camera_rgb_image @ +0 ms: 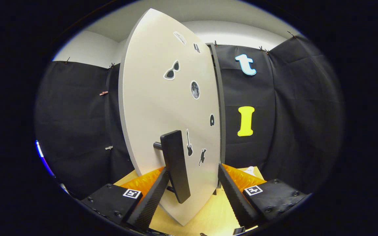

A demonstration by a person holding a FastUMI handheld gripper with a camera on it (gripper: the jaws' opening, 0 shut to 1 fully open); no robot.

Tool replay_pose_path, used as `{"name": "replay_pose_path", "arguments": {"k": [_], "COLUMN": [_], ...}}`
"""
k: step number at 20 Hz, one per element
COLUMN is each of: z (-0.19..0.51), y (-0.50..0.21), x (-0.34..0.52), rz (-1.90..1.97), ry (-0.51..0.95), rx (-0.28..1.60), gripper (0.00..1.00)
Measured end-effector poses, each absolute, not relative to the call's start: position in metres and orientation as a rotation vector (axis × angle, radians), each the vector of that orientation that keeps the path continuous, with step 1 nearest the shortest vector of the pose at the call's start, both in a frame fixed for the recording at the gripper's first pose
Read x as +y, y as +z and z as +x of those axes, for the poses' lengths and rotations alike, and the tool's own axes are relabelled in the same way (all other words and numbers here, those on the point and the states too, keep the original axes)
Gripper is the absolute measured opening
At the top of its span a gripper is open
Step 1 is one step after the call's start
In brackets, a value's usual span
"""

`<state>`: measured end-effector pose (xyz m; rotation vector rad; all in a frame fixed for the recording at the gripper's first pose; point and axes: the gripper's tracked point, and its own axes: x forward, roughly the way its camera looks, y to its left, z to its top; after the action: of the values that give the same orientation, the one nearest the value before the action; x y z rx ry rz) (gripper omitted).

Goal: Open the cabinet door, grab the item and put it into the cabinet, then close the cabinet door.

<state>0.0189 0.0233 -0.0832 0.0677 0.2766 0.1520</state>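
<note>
The white cabinet door [156, 98], dotted with small dark stickers, stands swung partly open just ahead of me. It hangs from the dark cabinet frame [221, 98] on its right side. Its black bar handle [176, 164] stands upright between my fingers, close against the left finger [149, 200] and well apart from the right finger [236, 196]. My gripper [193, 168] is open around the handle, and the door's lower edge reaches down between the fingers.
A light wooden tabletop [208, 213] lies under the door and the fingers. A small white object [250, 169] rests on it beyond the right finger. Black cloth walls [77, 131] close in on both sides.
</note>
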Motion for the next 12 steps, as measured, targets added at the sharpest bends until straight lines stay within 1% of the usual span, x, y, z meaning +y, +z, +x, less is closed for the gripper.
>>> {"name": "replay_pose_path", "arguments": {"k": [5, 9, 12], "z": [0.045, 0.081, 0.09], "y": [-0.085, -0.089, -0.081], "x": [0.071, 0.138, 0.162], "rz": [0.099, 0.12, 0.093], "ry": [0.152, 0.21, 0.25], "rx": [0.236, 0.214, 0.194], "gripper": [0.98, 0.98, 1.0]}}
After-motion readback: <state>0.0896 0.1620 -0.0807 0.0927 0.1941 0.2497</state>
